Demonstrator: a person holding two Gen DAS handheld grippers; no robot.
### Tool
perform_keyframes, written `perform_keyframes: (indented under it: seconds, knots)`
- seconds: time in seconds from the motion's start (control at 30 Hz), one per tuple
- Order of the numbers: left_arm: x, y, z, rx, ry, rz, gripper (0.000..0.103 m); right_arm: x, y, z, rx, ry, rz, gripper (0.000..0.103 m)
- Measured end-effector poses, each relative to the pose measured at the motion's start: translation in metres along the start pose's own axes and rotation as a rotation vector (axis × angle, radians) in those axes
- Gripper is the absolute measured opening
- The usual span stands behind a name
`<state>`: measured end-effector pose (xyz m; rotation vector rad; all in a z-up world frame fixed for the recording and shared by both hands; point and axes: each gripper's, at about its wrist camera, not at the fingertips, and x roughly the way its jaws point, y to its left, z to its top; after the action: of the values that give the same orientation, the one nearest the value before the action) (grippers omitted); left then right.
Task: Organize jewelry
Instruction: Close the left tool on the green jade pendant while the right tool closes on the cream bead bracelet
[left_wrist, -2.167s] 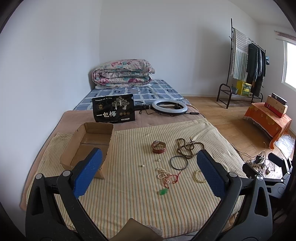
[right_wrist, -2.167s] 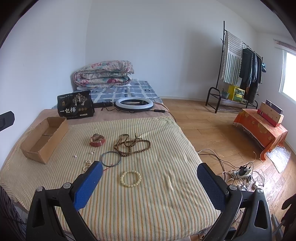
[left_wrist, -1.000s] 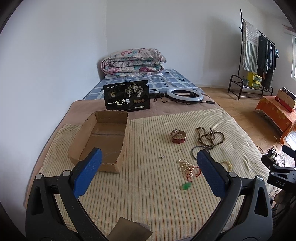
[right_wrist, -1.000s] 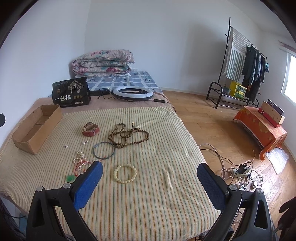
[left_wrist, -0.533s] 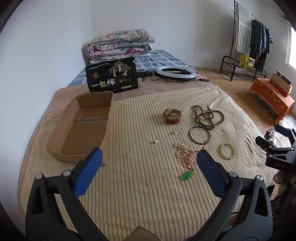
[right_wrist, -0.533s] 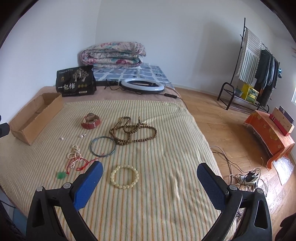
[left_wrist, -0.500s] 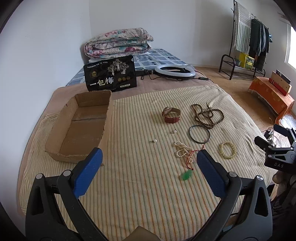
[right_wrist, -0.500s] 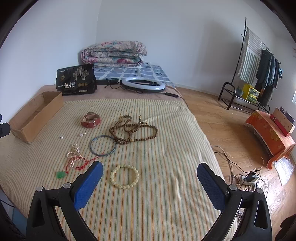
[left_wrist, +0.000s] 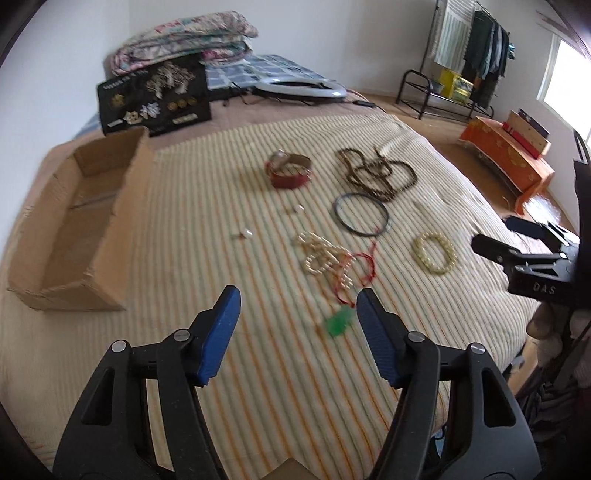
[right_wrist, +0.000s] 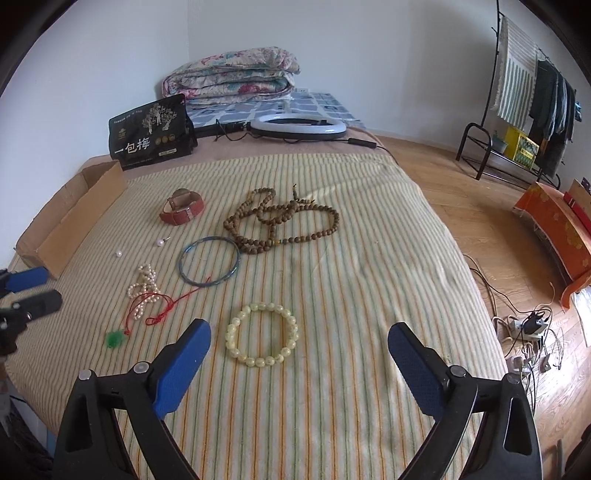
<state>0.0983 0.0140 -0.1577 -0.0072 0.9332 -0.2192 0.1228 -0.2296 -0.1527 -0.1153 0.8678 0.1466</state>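
Note:
Jewelry lies on a striped bed cover: a red-strap watch (right_wrist: 182, 211), a brown bead necklace (right_wrist: 279, 225), a thin blue bangle (right_wrist: 208, 265), a pearl strand (right_wrist: 142, 287), a red cord with a green pendant (right_wrist: 115, 338), a cream bead bracelet (right_wrist: 262, 339) and two loose pearls (right_wrist: 160, 242). An open cardboard box (left_wrist: 75, 221) sits at the left. My left gripper (left_wrist: 297, 306) is open and empty, just short of the green pendant (left_wrist: 339, 322). My right gripper (right_wrist: 299, 349) is wide open and empty, just behind the cream bracelet.
A black printed bag (right_wrist: 150, 131), a ring light (right_wrist: 298, 126) and a folded quilt (right_wrist: 231, 75) lie beyond the cover. A clothes rack (right_wrist: 524, 92), an orange-covered stand (right_wrist: 557, 229) and floor cables (right_wrist: 524, 325) are to the right.
Both grippers have moved closer to the jewelry. My left gripper's jaws have narrowed and now sit near the green pendant. The jewelry has not moved.

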Motion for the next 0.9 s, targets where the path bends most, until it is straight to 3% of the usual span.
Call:
perform_keyframes:
  seconds: [0.27,0.4,0.53,0.73,0.8,0.9]
  knots:
    - [0.03,-0.011,-0.008,0.04,0.081,-0.069,0.049,0.021,0.0,0.0,0.018,0.061,0.056,0.095]
    - [0.037,-0.013,-0.009,0.049,0.091,-0.091,0.046,0.029,0.0,0.0,0.017,0.075,0.046,0.093]
    - [0.042,-0.015,-0.01,0.062,0.095,-0.102,0.042,0.042,-0.013,-0.001,0.067,0.129,0.035,0.073]
    - [0.051,-0.017,-0.009,0.073,0.098,-0.117,0.042,0.06,-0.018,-0.001,0.109,0.174,0.059,0.068]
    - [0.056,-0.019,-0.009,0.082,0.105,-0.113,0.034,0.064,-0.013,0.001,0.09,0.183,0.049,0.063]
    - [0.062,-0.021,-0.011,0.092,0.117,-0.12,0.029,0.07,-0.009,0.001,0.075,0.189,0.03,0.062]
